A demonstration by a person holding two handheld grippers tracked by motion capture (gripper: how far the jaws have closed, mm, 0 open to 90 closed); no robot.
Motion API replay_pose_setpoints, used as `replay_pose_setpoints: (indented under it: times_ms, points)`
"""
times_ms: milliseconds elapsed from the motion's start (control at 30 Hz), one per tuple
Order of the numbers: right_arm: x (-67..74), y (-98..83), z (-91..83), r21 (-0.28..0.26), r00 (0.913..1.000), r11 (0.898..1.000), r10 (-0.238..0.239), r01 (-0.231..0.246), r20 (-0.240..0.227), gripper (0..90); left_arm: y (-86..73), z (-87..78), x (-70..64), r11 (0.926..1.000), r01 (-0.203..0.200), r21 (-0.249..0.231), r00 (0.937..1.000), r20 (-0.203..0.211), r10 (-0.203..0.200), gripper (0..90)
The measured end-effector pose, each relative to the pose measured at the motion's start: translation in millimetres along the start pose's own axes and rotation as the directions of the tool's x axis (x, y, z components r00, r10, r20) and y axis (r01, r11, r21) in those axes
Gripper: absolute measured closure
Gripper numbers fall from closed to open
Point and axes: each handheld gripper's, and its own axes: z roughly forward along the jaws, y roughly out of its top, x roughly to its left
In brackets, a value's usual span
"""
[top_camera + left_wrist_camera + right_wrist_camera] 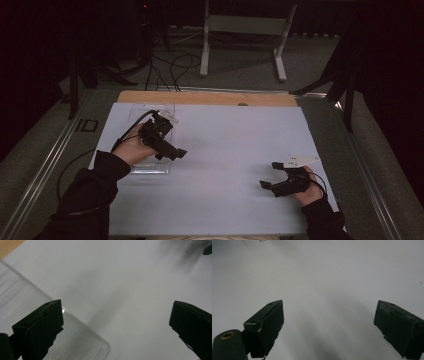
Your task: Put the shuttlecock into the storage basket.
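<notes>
In the high view my left gripper (171, 152) hovers over the right edge of a clear plastic tray (149, 169) at the left of a white sheet (230, 145). Its jaws stand wide apart with nothing between them. In the left gripper view the open left gripper (116, 325) looks down on the tray's rounded corner (100, 343) and bare sheet (125, 285). My right gripper (269, 175) rests low near the sheet's right side, open and empty. The right gripper view has the right gripper (329, 325) spread over plain white sheet (332, 277).
The sheet covers a wooden table top (200, 97) whose far strip is bare. Cables (172, 67) and a white frame stand (245, 30) lie on the floor beyond it. A dark bit of the other gripper (207, 250) appears at the left gripper view's top right.
</notes>
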Motion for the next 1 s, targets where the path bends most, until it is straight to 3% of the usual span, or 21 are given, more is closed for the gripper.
replay_pose_setpoints:
  times_ms: [200,467,700,800,833,867,1000]
  points:
    - [0.1,-0.1,-0.3,-0.002,1.0,1.0,0.0,0.0,-0.001,9.4,2.0,16.4,-14.0,0.9977,-0.066,-0.015,0.997,0.039,0.066,0.0]
    - [0.2,-0.2,-0.6,-0.004,1.0,1.0,-0.002,0.002,-0.003,9.4,0.8,34.5,-29.2,0.9946,-0.099,-0.031,0.9905,0.092,0.102,0.0]
    - [0.2,-0.3,-0.8,-0.006,1.0,1.0,-0.006,0.006,-0.004,9.4,-5.1,46.9,-37.5,0.9905,-0.124,-0.06,0.9855,0.11,0.13,0.0]
    - [0.4,-0.3,-0.9,-0.005,1.0,1.0,-0.002,0.002,-0.004,9.4,-10.2,51.7,-40.9,0.9856,-0.15,-0.078,0.9799,0.122,0.158,0.0]
    - [0.4,-0.3,-0.9,-0.005,1.0,1.0,-0.002,0.002,-0.004,9.4,-10.2,51.7,-40.9,0.9856,-0.15,-0.078,0.9799,0.122,0.158,0.0]
    - [0.2,-0.4,-1.0,-0.005,1.0,1.0,0.0,0.0,-0.007,9.4,-12.9,53.3,-41.9,0.9825,-0.172,-0.071,0.9751,0.13,0.18,0.0]
    - [0.5,-0.2,-1.6,-0.006,1.0,1.0,-0.001,0.001,-0.004,9.5,-18.6,55.7,-44.1,0.9826,-0.174,-0.066,0.9741,0.135,0.181,0.0]
